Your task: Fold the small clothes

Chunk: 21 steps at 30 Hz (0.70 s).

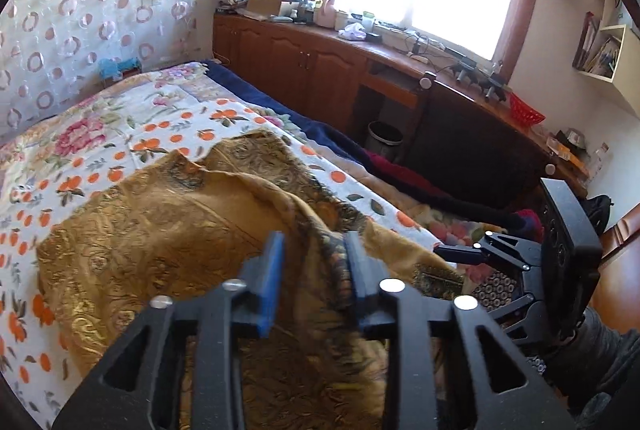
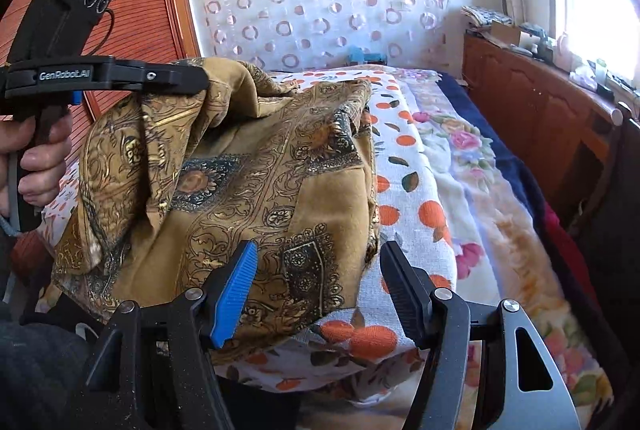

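Note:
A golden-brown patterned cloth [image 1: 160, 230] lies rumpled on the orange-print bed sheet [image 1: 120, 158]. My left gripper [image 1: 314, 266] has its jaws apart. A raised fold of the cloth runs between them and rests against the right finger [image 1: 354, 262], while the blue pad [image 1: 274, 270] stands clear of it. In the right wrist view the left gripper [image 2: 202, 80] hovers at the upper left, with the cloth [image 2: 260, 170] draped up to its tip. My right gripper [image 2: 320, 270] is open over the cloth's near corner at the bed edge, gripping nothing. It also shows as the right gripper [image 1: 466, 280].
A person's hand [image 2: 40, 158] holds the left gripper's handle. A wooden cabinet [image 1: 300, 70] with clutter on top runs under the window, with a bin [image 1: 384, 138] and a dark chair [image 1: 472, 134] beside the bed. Floral blankets [image 2: 472, 158] lie right of the sheet.

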{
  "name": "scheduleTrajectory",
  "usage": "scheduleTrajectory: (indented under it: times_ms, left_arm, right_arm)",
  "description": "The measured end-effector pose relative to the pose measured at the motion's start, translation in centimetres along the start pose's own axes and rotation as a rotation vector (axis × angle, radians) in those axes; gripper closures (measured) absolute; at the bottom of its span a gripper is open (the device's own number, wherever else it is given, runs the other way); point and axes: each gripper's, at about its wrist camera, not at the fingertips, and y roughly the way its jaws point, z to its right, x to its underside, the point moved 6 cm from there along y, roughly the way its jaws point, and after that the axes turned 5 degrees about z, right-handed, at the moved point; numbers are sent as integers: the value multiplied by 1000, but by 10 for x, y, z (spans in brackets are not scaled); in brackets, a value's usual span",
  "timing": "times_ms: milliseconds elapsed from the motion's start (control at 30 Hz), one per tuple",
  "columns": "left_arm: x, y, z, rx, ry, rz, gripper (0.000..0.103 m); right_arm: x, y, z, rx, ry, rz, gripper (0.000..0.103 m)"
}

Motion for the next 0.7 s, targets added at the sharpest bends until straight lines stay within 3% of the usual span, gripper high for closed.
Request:
scheduleTrajectory:
  times_ms: [67,167,233,467,700]
  left_arm:
    - [1,-8,-8,-3,-6,10,53]
    - [6,-18,-27,-47,-20,9,31]
    - [15,-24,-42,-74,-28,1,24]
    - [71,-40,-112,-224,-116,-74,24]
    - [103,-48,-139,-244,-183,-90,24]
  right_arm:
    - [-1,-1,2,-4,-2,2,37]
    - [-3,1,-1,-11,-6,6,37]
    - [-1,3,4,-17,-9,9,37]
    - [-13,7,6,-29,11,46,37]
    - [-31,10,-1,-36,11,91,37]
